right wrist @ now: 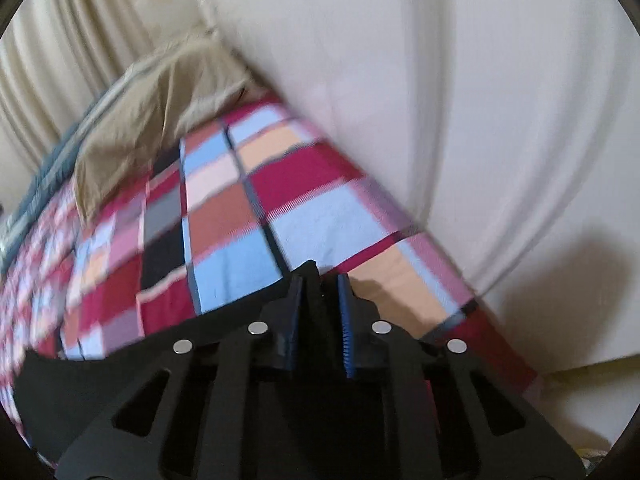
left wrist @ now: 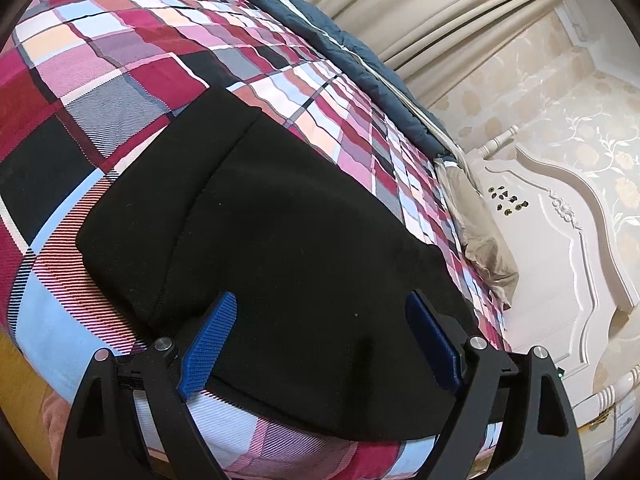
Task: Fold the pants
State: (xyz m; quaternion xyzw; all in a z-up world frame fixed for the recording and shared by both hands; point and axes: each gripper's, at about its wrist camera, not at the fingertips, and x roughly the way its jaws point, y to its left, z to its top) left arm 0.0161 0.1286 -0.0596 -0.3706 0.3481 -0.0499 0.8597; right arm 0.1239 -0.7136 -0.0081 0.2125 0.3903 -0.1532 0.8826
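Observation:
Black pants (left wrist: 280, 248) lie partly folded on a plaid bedspread (left wrist: 120, 60). My left gripper (left wrist: 320, 316) is open, its blue fingers (left wrist: 212, 340) spread above the near part of the pants and holding nothing. My right gripper (right wrist: 320, 292) is shut on a corner of the black pants (right wrist: 310, 276), with cloth pinched between the blue pads (right wrist: 346, 320). The black fabric (right wrist: 120, 372) trails down to the left under the right gripper. The right wrist view is motion-blurred.
A blue quilt (left wrist: 340, 40) runs along the far bed edge by beige curtains (left wrist: 440, 12). A tan pillow (left wrist: 476, 232) lies by the white carved headboard (left wrist: 560, 248). In the right wrist view the tan pillow (right wrist: 132, 136) and a white headboard (right wrist: 480, 120) border the bedspread (right wrist: 240, 220).

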